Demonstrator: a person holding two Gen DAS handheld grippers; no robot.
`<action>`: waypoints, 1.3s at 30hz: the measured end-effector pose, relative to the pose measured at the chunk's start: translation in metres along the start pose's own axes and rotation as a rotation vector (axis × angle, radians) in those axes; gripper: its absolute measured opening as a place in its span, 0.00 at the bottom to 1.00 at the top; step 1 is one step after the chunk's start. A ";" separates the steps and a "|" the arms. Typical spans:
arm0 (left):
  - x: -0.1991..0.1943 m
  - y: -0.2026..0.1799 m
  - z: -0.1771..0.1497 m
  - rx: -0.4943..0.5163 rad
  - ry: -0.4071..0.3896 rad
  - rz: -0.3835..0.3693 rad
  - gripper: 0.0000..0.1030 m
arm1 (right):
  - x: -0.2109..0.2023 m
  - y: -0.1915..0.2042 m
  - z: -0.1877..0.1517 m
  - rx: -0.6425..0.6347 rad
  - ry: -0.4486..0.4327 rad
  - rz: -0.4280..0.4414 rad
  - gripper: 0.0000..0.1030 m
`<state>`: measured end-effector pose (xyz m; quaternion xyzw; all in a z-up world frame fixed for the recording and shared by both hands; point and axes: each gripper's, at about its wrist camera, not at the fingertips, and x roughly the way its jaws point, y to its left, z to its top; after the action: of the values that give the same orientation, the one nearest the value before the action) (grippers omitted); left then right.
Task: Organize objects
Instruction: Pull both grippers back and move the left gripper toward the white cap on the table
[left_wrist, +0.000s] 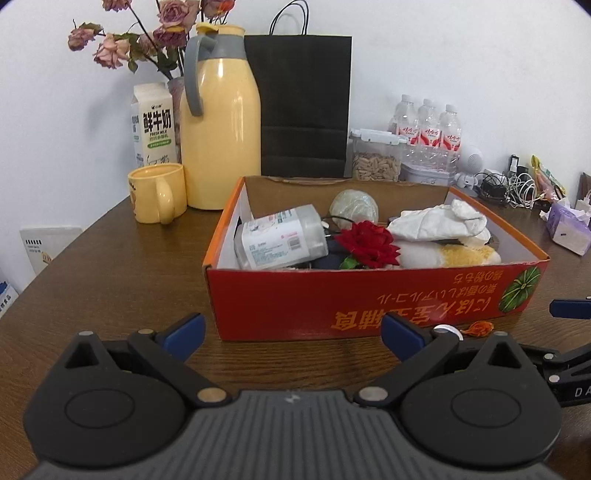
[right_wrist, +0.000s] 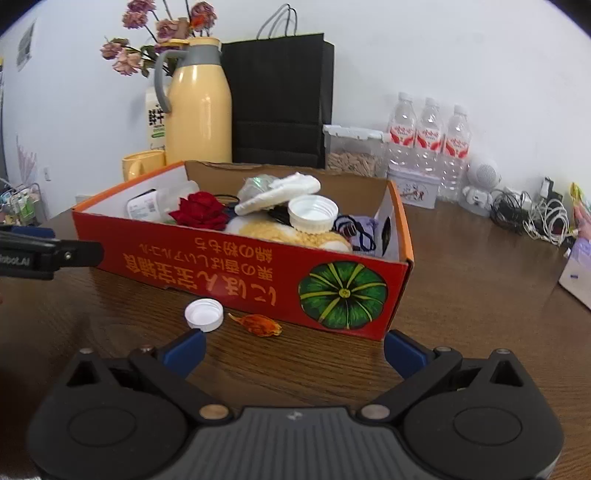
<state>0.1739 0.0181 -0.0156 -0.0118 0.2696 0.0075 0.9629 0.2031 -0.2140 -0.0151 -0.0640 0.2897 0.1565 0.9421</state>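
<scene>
A red cardboard box (left_wrist: 369, 295) (right_wrist: 229, 258) sits on the brown wooden table. It holds a plastic jar (left_wrist: 282, 236), a red rose (left_wrist: 369, 243) (right_wrist: 201, 212), a white cloth (left_wrist: 439, 221), a plush toy (left_wrist: 465, 254) and a large white lid (right_wrist: 313, 214). A small white cap (right_wrist: 204, 314) and an orange dried petal (right_wrist: 260, 325) lie on the table against the box's front wall. My left gripper (left_wrist: 291, 338) is open in front of the box. My right gripper (right_wrist: 294, 349) is open too, just short of the cap and petal.
Behind the box stand a yellow thermos jug (left_wrist: 219, 122), a yellow mug (left_wrist: 157, 197), a milk carton (left_wrist: 153, 123), a black paper bag (left_wrist: 301, 107), a seed container (left_wrist: 376, 155) and water bottles (left_wrist: 428, 125). Cables (right_wrist: 532, 214) and a tissue pack (left_wrist: 569, 227) lie at the right.
</scene>
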 end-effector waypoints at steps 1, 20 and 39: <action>0.002 0.001 -0.001 -0.003 0.004 0.002 1.00 | 0.002 0.000 0.001 0.007 0.011 -0.006 0.97; 0.008 0.009 -0.007 -0.039 0.021 -0.031 1.00 | 0.036 0.018 0.014 0.146 0.062 -0.035 0.49; 0.014 0.004 -0.013 -0.026 0.038 -0.011 1.00 | 0.018 0.033 0.008 0.079 -0.012 0.059 0.09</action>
<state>0.1791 0.0218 -0.0336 -0.0261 0.2877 0.0057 0.9574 0.2104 -0.1767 -0.0195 -0.0173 0.2919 0.1729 0.9405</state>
